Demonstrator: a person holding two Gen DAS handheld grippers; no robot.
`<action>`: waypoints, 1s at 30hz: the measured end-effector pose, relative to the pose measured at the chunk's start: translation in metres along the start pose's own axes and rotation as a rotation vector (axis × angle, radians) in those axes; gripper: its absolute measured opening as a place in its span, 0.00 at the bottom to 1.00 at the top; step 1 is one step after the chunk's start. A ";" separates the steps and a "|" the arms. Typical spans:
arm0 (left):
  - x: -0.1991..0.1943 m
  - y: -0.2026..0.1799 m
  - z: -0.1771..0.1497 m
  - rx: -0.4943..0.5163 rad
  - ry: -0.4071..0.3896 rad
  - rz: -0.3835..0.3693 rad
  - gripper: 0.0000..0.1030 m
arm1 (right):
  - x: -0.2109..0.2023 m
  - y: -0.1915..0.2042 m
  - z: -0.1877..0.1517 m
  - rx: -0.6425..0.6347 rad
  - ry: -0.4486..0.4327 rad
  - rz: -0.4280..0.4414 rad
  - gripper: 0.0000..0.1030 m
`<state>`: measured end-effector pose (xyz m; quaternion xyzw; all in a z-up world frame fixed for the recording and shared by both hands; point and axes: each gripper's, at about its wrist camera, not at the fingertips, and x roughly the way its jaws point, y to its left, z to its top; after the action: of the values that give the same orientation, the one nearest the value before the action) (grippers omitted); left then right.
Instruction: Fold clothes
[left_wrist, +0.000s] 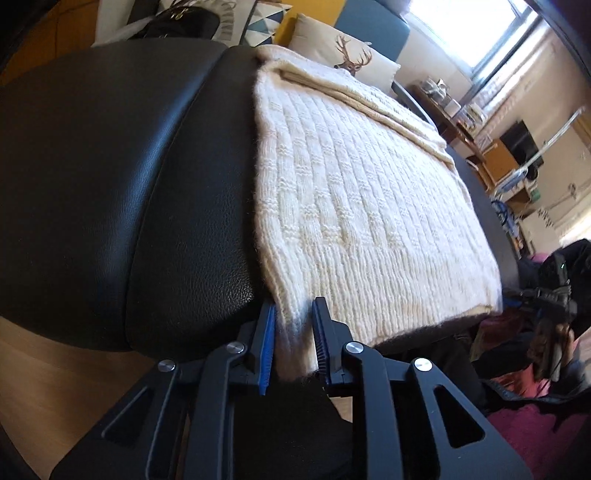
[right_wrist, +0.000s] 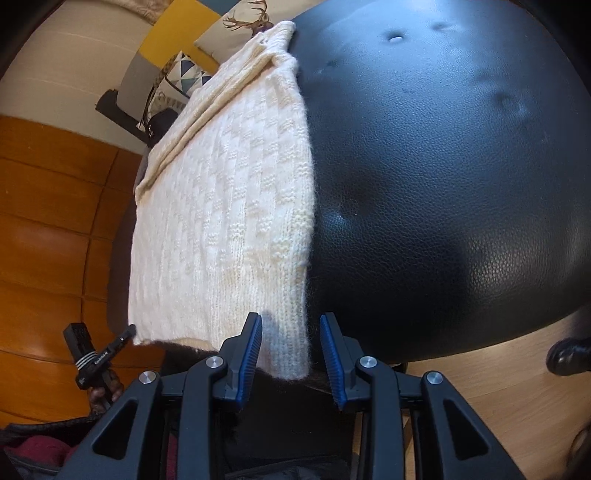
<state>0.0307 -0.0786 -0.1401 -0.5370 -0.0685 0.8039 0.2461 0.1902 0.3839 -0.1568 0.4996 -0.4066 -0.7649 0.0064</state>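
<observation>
A cream knitted sweater lies flat on a black leather ottoman, its hem hanging over the near edge. My left gripper is open, its blue-padded jaws straddling the hem's near left corner. In the right wrist view the same sweater lies on the ottoman. My right gripper is open, its jaws on either side of the hem's near right corner. The other gripper shows at the lower left of the right wrist view, and the right one at the far right of the left wrist view.
Cushions, one with a deer print, and a dark bag lie beyond the ottoman. Wooden floor lies below. Orange wooden panels stand to the left. Desks and clutter stand by a window at right.
</observation>
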 end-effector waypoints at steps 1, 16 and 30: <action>-0.001 0.001 -0.002 -0.005 0.004 0.000 0.21 | 0.000 0.001 -0.001 -0.001 0.000 0.001 0.32; 0.005 -0.034 -0.006 0.134 0.010 0.189 0.25 | 0.020 0.052 -0.008 -0.258 -0.009 -0.215 0.03; 0.006 -0.035 -0.008 0.134 0.001 0.193 0.30 | 0.032 0.066 -0.012 -0.280 -0.013 -0.253 0.24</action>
<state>0.0475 -0.0462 -0.1350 -0.5239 0.0374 0.8264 0.2030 0.1576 0.3190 -0.1415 0.5359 -0.2301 -0.8120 -0.0232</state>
